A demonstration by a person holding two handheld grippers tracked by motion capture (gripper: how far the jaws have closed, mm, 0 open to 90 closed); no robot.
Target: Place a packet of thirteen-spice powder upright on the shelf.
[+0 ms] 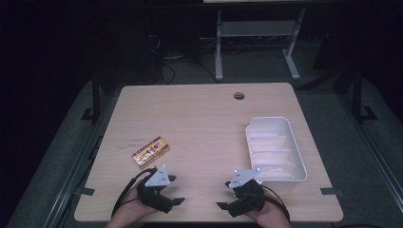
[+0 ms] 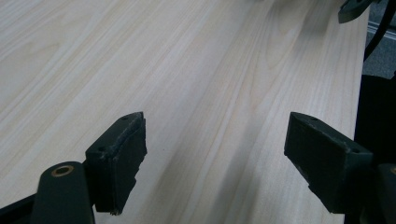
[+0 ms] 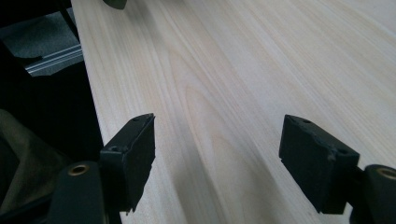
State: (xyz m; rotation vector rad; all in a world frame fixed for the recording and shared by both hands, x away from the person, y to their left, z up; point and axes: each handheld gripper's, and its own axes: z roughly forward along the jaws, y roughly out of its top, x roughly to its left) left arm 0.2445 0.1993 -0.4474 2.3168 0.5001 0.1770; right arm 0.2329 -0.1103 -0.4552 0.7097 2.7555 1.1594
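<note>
A small yellow and red box lies flat on the wooden table, left of the middle. A white plastic tray with ribbed floor sits at the right. Both grippers rest near the table's front edge, held by hands and pointing inward at each other. My left gripper is open, with bare wood between its jaws. My right gripper is open too, nothing between its jaws. The box lies just beyond the left gripper; the tray's near corner is close to the right gripper.
A round cable hole is near the table's far edge. Dark floor, a white desk frame and cables lie beyond the table. The table's front edge runs close beside both grippers.
</note>
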